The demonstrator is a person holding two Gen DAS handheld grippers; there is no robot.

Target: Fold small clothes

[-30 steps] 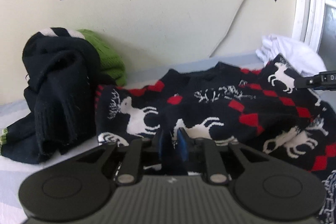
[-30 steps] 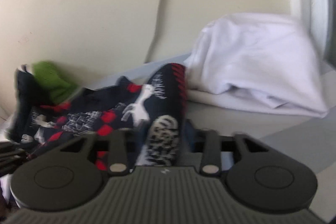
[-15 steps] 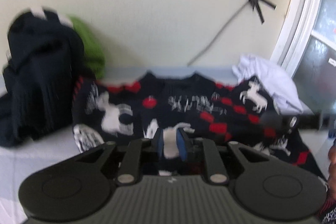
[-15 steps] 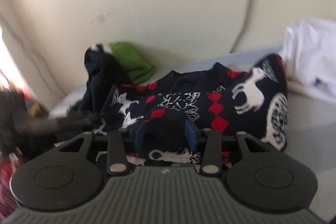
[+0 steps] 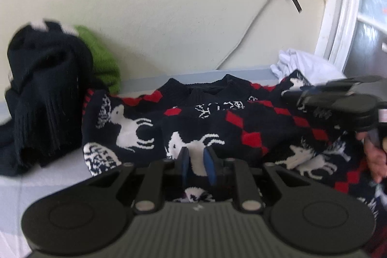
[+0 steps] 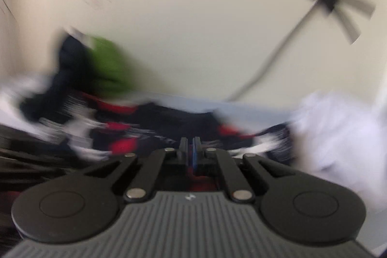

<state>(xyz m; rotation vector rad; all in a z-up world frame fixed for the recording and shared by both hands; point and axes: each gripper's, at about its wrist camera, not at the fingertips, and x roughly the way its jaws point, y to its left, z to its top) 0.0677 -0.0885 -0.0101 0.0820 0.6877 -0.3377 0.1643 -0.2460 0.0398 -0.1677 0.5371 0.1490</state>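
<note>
A small navy sweater (image 5: 217, 122) with white reindeer and red diamonds lies spread on the pale bed surface (image 5: 43, 180); it also shows blurred in the right wrist view (image 6: 154, 132). My left gripper (image 5: 196, 162) is shut on the sweater's near hem, cloth between its blue pads. My right gripper (image 6: 190, 150) has its jaws almost together over the sweater; blur hides whether cloth is between them. The right gripper also shows in the left wrist view (image 5: 338, 103) at the sweater's right side.
A dark navy garment (image 5: 46, 98) and a green knit (image 5: 101, 59) are piled at the back left by the wall. A white cloth (image 5: 307, 64) lies at the back right by a white door frame (image 5: 338, 4). A cable (image 5: 246, 35) runs down the wall.
Both grippers have pulled back and the sweater now lies more spread out. The right gripper's jaws closed from wide apart to nearly together and it swung toward the sweater's middle.
</note>
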